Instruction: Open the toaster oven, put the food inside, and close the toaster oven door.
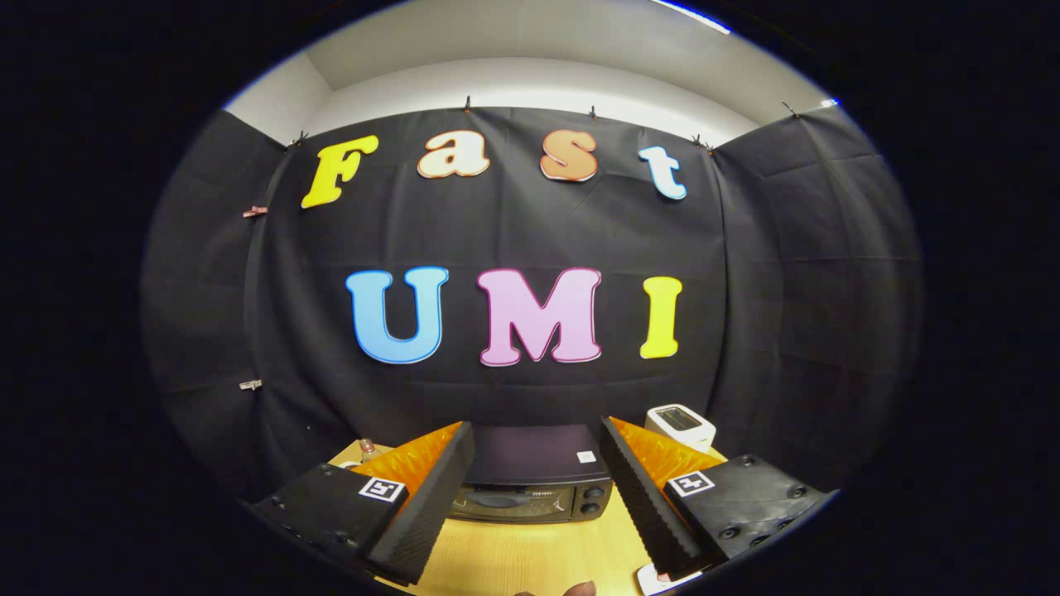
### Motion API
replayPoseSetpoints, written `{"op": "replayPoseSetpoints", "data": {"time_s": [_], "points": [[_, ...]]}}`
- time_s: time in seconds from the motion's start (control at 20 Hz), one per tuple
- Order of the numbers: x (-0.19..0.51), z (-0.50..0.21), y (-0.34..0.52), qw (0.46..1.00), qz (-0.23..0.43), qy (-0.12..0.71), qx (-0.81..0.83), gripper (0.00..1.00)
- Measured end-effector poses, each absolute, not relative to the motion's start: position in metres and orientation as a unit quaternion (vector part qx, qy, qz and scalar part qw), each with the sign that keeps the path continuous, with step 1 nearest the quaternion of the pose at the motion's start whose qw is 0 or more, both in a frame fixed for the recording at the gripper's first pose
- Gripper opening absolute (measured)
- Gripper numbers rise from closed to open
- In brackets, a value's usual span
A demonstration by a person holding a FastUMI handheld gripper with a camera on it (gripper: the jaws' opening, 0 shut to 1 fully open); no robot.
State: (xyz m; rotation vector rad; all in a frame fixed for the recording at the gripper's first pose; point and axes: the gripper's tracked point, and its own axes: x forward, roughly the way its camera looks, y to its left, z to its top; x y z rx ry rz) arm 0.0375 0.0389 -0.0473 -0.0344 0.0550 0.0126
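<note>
A black toaster oven (534,480) stands on the wooden table (530,559), straight ahead between my two fingers and beyond their tips. Its door is closed, with the glass front and two knobs on the right side facing me. My gripper (534,497) is open, its fingers spread wide with nothing between them, held above the table in front of the oven. A small brown item (580,588), perhaps the food, peeks in below the fingers at the table's near edge; too little shows to tell what it is.
A white boxy appliance (681,424) stands behind the right finger, beside the oven. A small bottle top (368,449) shows behind the left finger. A white object (654,579) lies on the table under the right finger. Black cloth walls close the booth behind.
</note>
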Motion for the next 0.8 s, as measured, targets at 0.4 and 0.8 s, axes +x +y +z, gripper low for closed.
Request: {"op": "replayPoseSetpoints", "data": {"time_s": [0.4, 0.8], "points": [[0.104, -0.16, 0.07, 0.991, 0.019, 0.131, -0.023, 0.98], [0.174, -0.278, 0.083, 0.972, 0.004, 0.23, -0.035, 0.99]]}}
